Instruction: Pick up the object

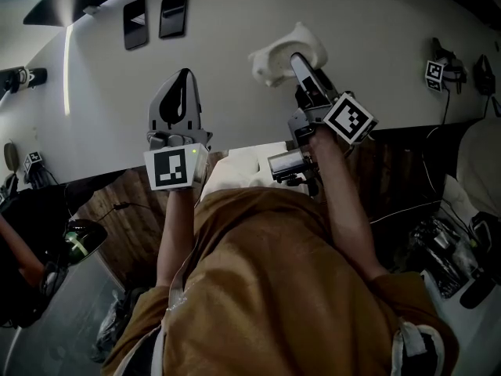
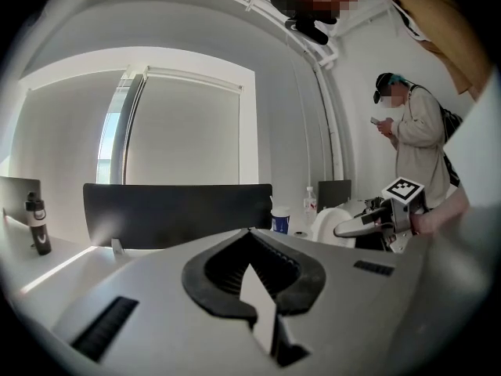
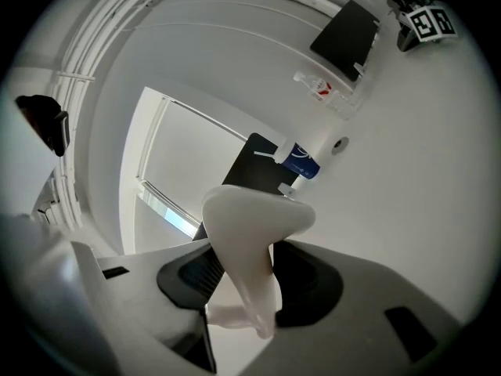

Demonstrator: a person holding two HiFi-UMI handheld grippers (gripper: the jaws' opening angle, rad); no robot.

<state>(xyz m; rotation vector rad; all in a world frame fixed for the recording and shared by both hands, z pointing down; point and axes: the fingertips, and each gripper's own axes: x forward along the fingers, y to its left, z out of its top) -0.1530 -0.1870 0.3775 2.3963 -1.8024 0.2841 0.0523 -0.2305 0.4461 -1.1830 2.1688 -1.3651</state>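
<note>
The object is a smooth white moulded piece (image 1: 275, 57) with a rounded head and a narrower stem. My right gripper (image 1: 297, 61) is shut on it and holds it above the white table (image 1: 102, 108). In the right gripper view the white piece (image 3: 246, 233) stands between the black pads (image 3: 313, 284), which press on its stem. My left gripper (image 1: 182, 81) hovers to the left over the table, its jaws shut with nothing in them. The left gripper view shows its pads (image 2: 211, 276) meeting at the tips, and the right gripper (image 2: 362, 225) with the white piece (image 2: 329, 224) off to the right.
Two black rectangular devices (image 1: 135, 23) (image 1: 174, 11) lie at the far side of the table. A marker cube (image 1: 434, 73) with cables sits at the right edge. A blue cup (image 2: 280, 219), a clear bottle (image 2: 311, 202) and a dark bottle (image 2: 37, 224) stand on it. A person (image 2: 415, 139) stands beyond.
</note>
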